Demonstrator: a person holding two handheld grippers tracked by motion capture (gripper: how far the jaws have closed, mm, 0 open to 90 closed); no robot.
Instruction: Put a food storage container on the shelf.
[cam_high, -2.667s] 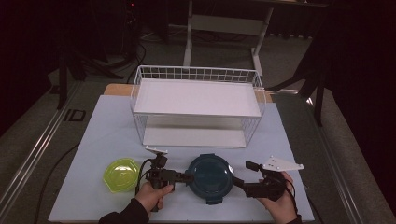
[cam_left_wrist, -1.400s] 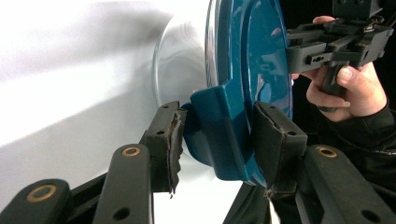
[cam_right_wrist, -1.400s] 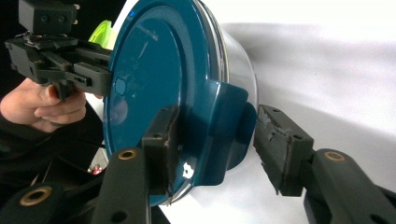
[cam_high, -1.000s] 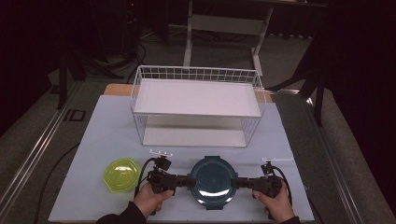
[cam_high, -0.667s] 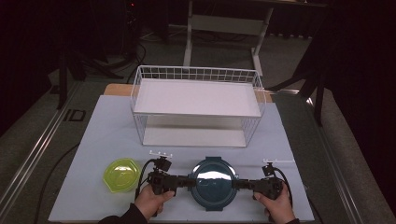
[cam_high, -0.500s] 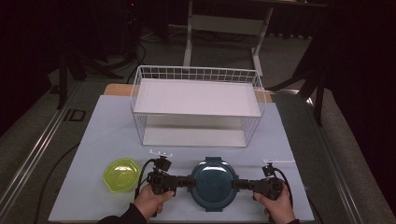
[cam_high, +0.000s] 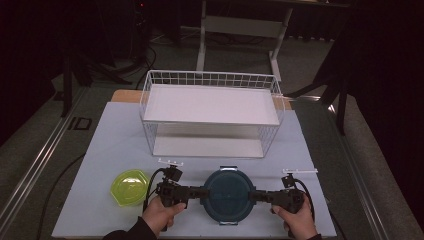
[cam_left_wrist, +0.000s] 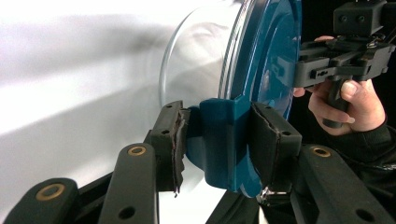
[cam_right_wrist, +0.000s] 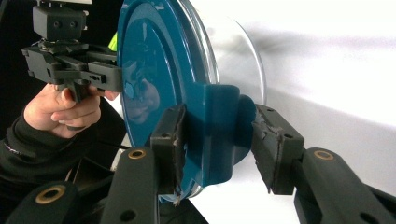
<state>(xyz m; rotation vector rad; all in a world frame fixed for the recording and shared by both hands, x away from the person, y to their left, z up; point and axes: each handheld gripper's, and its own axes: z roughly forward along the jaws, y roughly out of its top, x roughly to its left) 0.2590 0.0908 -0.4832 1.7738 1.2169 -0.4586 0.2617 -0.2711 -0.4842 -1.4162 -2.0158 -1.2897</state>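
A round clear container with a dark blue lid (cam_high: 227, 195) lies at the near middle of the white mat. My left gripper (cam_high: 202, 192) comes in from its left. In the left gripper view that gripper (cam_left_wrist: 217, 144) is shut on the lid's blue latch tab (cam_left_wrist: 219, 140), with both pads pressing on it. My right gripper (cam_high: 252, 196) comes in from the opposite side. In the right gripper view it (cam_right_wrist: 217, 144) is closed around the other latch tab (cam_right_wrist: 212, 135). Each gripper view shows the other hand across the lid (cam_right_wrist: 154, 70).
A yellow-green bowl (cam_high: 129, 187) sits just left of my left hand. A white wire basket shelf (cam_high: 210, 80) stands behind the container across the middle of the mat. The near edge of the mat runs right under my hands.
Earlier my right gripper stood apart, right of the container; it has moved in onto the right tab. Over the last second the bright glare on the lid faded and both hands stayed nearly still.
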